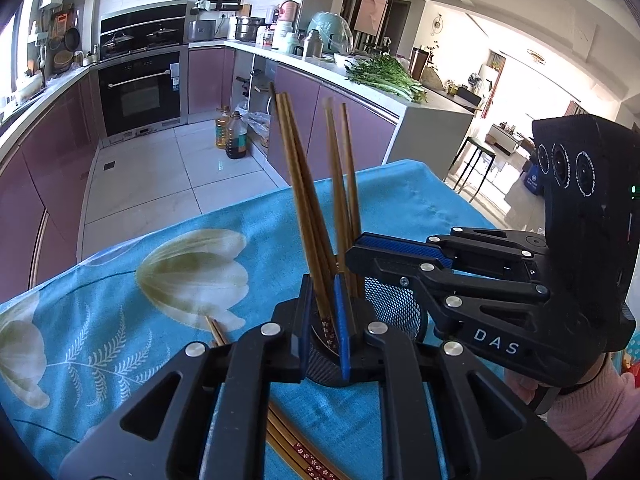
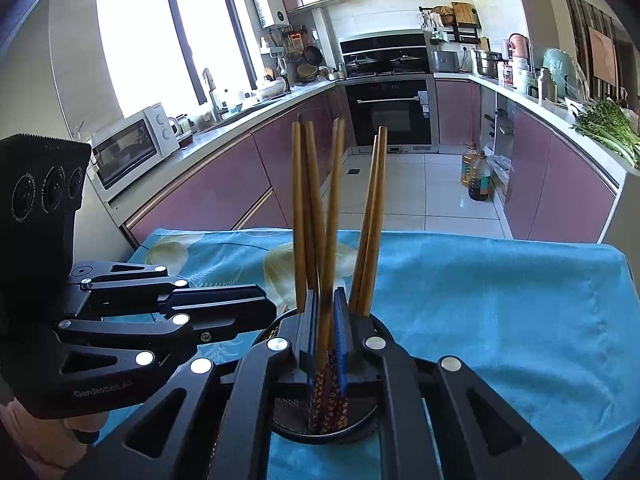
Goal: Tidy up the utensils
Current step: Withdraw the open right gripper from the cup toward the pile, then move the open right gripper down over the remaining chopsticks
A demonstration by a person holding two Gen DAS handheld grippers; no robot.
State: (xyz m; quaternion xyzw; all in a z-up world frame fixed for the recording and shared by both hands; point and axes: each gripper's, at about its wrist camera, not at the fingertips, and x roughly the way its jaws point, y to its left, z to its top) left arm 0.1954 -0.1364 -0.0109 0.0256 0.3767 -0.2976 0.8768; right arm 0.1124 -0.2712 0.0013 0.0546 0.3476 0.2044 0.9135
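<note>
A blue flowered tablecloth [image 2: 500, 300] is spread over the table, and the black mesh utensil holder [image 2: 288, 412] is stood on it so that the chopsticks can be collected upright. All places are given from this holder.

Several brown chopsticks [image 2: 298, 216] are already leaned inside the holder, with their thin ends up. More loose chopsticks [image 1: 296, 446] are left flat on the cloth just beside the holder, on the near side in the left wrist view, so the task is judged to be partly done.

The left gripper [image 1: 322, 314] is held above the holder, pointed forward and slightly down, and its fingers are closed on a pair of chopsticks [image 1: 304, 200], probably to lower them inside. The right gripper [image 2: 326, 328] is also held over the holder's rim, and its fingers are pressed together on one chopstick [image 2: 332, 216], whose patterned end is seen inside the mesh. The two grippers are kept close, almost at right angles to each other.
</note>
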